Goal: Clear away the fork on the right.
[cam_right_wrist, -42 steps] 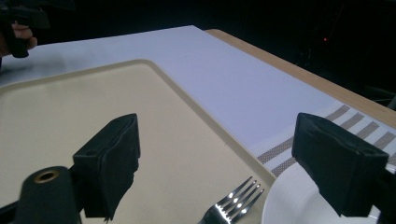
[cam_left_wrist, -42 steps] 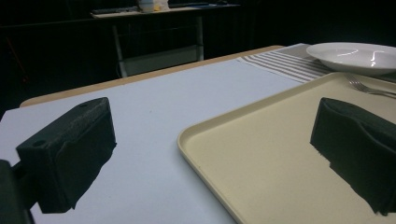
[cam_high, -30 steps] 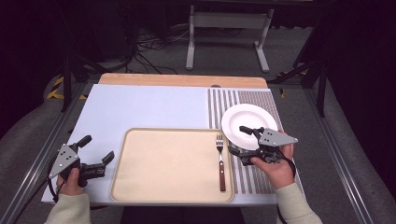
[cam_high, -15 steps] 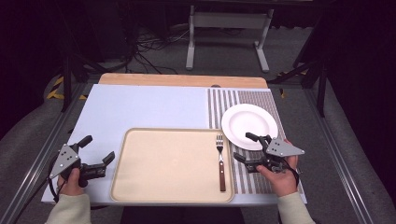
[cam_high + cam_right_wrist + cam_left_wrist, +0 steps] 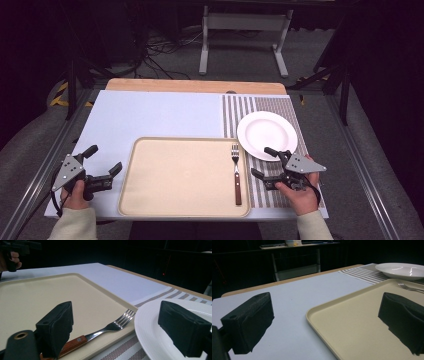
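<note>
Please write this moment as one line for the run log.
left gripper: open, beside beige tray | right gripper: open, near white round plate | wooden-handled metal fork: on tray

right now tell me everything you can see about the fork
The fork has a shiny metal head with four tines and a reddish-brown wooden handle with a rivet. It lies flat along the right edge of the beige tray, tines pointing away from the person, toward the white plate. Nothing grips it; the right hand-held gripper sits open beside it.
</note>
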Motion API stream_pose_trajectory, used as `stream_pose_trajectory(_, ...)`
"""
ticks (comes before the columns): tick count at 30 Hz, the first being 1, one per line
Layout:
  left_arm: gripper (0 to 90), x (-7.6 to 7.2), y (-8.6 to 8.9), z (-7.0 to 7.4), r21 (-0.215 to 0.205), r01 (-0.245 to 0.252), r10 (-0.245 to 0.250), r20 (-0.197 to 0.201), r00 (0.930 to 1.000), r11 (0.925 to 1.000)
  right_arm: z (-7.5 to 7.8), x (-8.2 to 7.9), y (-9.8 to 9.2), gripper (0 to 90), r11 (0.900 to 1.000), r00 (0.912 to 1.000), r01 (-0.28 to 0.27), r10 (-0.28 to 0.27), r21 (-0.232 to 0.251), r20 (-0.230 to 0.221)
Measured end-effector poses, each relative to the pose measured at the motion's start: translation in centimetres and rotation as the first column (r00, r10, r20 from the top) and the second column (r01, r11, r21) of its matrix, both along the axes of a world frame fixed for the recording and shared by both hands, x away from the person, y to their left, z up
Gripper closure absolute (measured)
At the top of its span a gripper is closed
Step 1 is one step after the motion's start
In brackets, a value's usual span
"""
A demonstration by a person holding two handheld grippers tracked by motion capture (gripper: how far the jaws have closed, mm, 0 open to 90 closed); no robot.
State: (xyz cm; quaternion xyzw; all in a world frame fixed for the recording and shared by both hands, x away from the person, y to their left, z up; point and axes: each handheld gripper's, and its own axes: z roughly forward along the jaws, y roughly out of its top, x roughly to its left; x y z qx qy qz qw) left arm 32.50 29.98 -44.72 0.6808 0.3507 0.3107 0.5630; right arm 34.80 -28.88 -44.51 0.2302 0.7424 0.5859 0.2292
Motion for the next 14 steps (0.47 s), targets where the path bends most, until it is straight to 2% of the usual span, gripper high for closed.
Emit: stream_pose_trajectory(14,0.6,-0.02,0.13,-0.13,-0.013,-0.002,0.002,-0.003,1.0000,0.9999,-0.07,0.12,-0.11,12.9,1.000,0.9999,0.012,-0.012,0.016,0.001)
